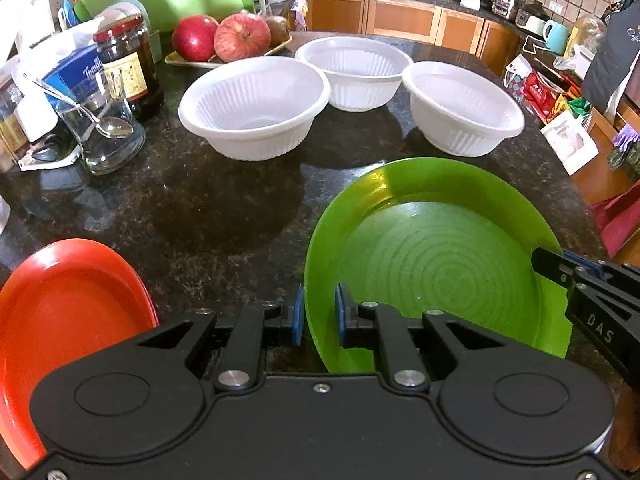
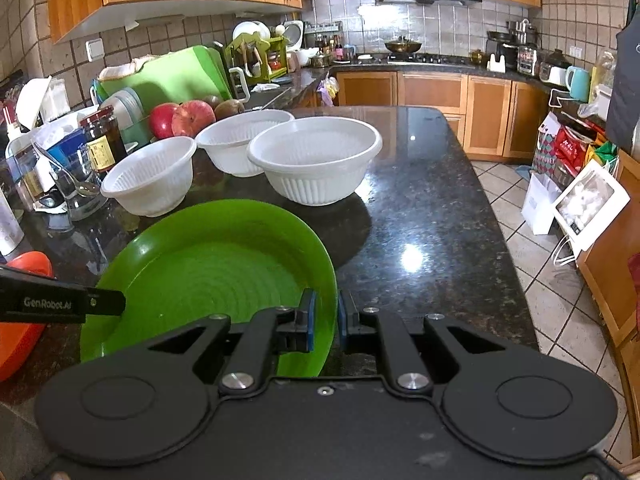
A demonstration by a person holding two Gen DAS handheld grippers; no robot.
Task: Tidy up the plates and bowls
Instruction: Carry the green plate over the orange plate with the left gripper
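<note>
Two claws (image 1: 319, 314) (image 2: 325, 320) on ridged green plate (image 1: 436, 264).

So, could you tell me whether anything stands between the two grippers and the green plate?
Nothing visible does: the left gripper already straddles the green plate at its left rim, and the right gripper straddles the opposite rim, with pads on either side.

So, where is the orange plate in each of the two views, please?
Left wrist view: the orange plate fills the lower left corner, partly hidden behind the left tongs.
Right wrist view: only a part shows at the far left edge, behind the left tongs' finger.
Shared landmark: the green plate, lying right of the orange plate.
</note>
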